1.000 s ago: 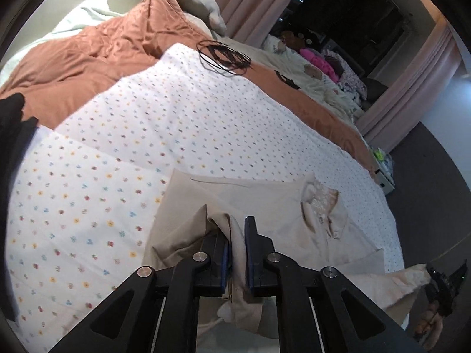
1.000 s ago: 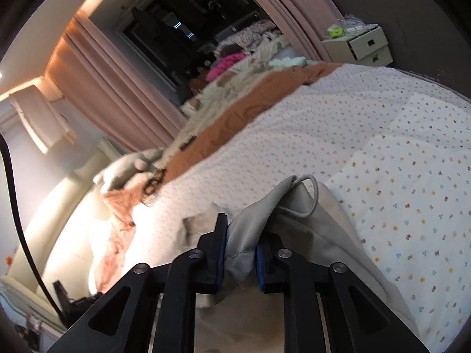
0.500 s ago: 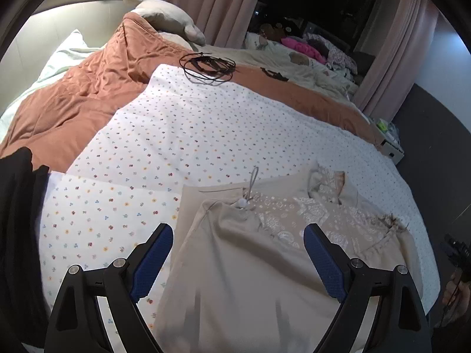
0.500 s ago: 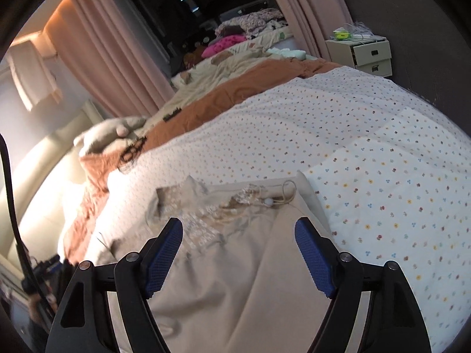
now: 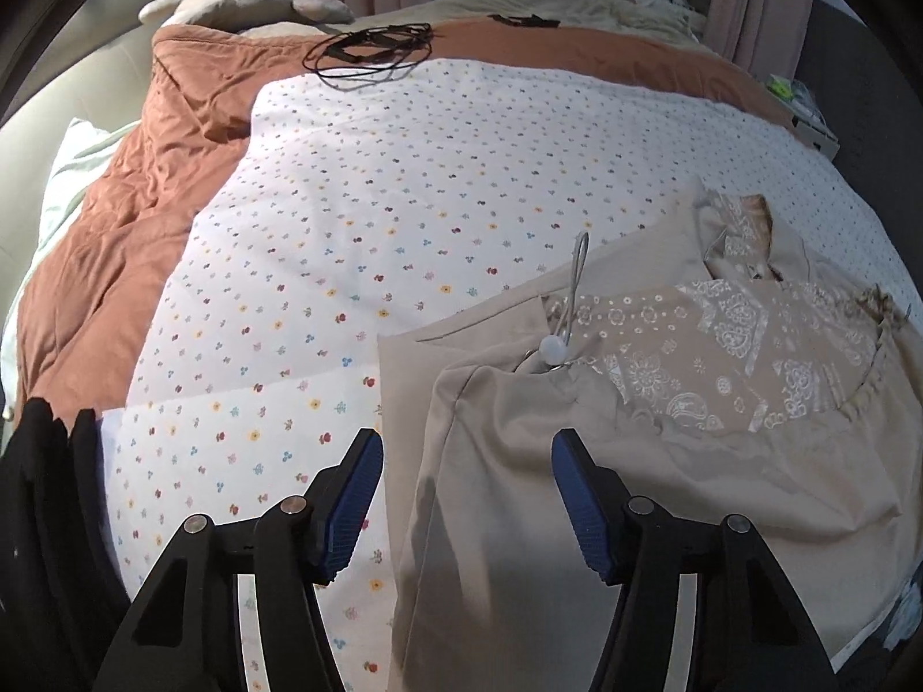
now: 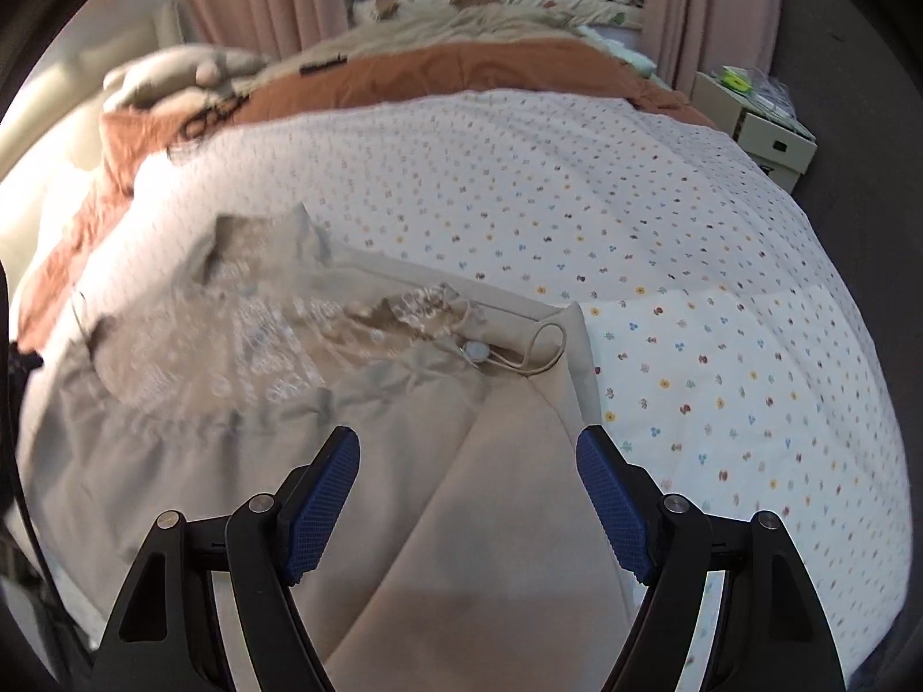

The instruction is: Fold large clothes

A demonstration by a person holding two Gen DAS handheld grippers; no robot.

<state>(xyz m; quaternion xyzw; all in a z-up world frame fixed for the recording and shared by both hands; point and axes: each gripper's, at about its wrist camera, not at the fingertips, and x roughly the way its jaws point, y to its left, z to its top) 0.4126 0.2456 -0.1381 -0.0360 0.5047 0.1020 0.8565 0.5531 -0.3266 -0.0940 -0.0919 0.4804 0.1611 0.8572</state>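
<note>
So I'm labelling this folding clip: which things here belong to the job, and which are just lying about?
Job: beige garment with drawstring, left gripper and right gripper, both open.

Lying about: black cable coil, rust-orange quilt, plush toy, bedside drawer unit.

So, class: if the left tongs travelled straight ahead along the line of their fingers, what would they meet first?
Most likely the beige garment spread on the dotted bedsheet. The open left tongs hang over its near-left part, just short of the white cord toggle, though depth is hard to judge.
</note>
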